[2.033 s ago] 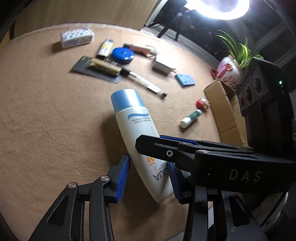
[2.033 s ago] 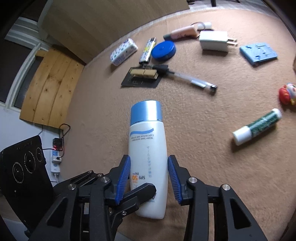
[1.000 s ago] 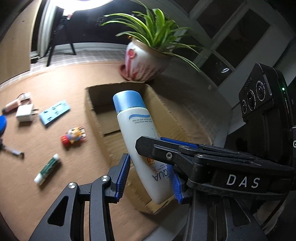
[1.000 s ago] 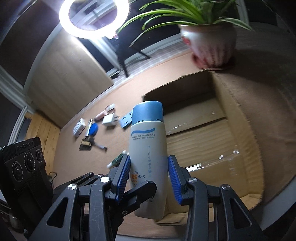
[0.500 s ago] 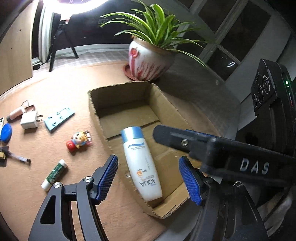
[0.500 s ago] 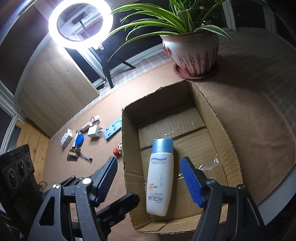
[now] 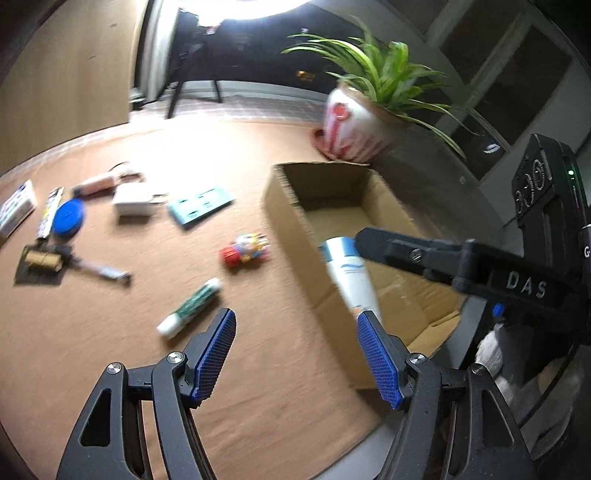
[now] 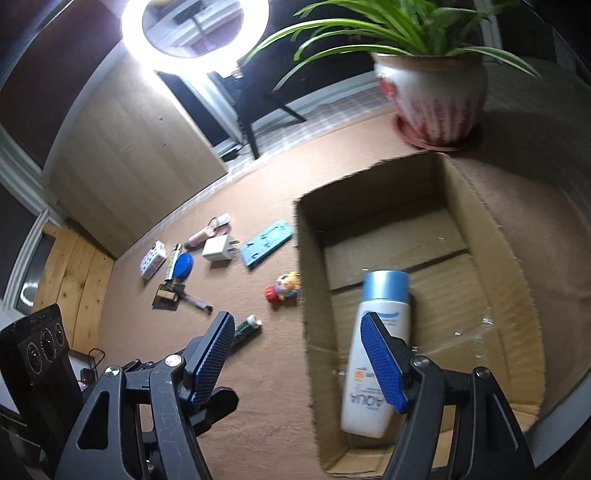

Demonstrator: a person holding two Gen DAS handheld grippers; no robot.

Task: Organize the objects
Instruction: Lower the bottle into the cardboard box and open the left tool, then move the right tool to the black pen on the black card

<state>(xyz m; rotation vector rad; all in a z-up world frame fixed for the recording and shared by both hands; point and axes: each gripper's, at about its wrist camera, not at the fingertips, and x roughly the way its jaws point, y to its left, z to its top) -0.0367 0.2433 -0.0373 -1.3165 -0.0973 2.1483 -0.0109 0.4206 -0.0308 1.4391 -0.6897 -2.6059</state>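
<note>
Lying flat inside the cardboard box (image 8: 491, 236), blue cap toward the far wall: the white bottle (image 8: 380, 350) (label reading AQUA), resting on the box floor along its left wall. Sitting at the right edge of the counter (image 7: 110, 350), this box, just in front of a potted plant (image 8: 432, 92). Hovering above with blue pads spread wide and gripping nothing: the right tongs (image 8: 299, 358), one finger passing in front of the bottle. Also gaping wide and holding nothing, over the counter just left of the box: the left tongs (image 7: 297, 354). Waiting scattered on the counter to the left of the box: a green-and-white tube (image 7: 190, 308), a small toy figure (image 7: 243, 251), a blue card (image 7: 199, 205), a white charger (image 7: 131, 203), a blue round disc (image 7: 68, 218), a pen (image 7: 99, 271) and more (blurred in the left view). Glowing beyond the far edge: a ring light (image 8: 195, 27).
</note>
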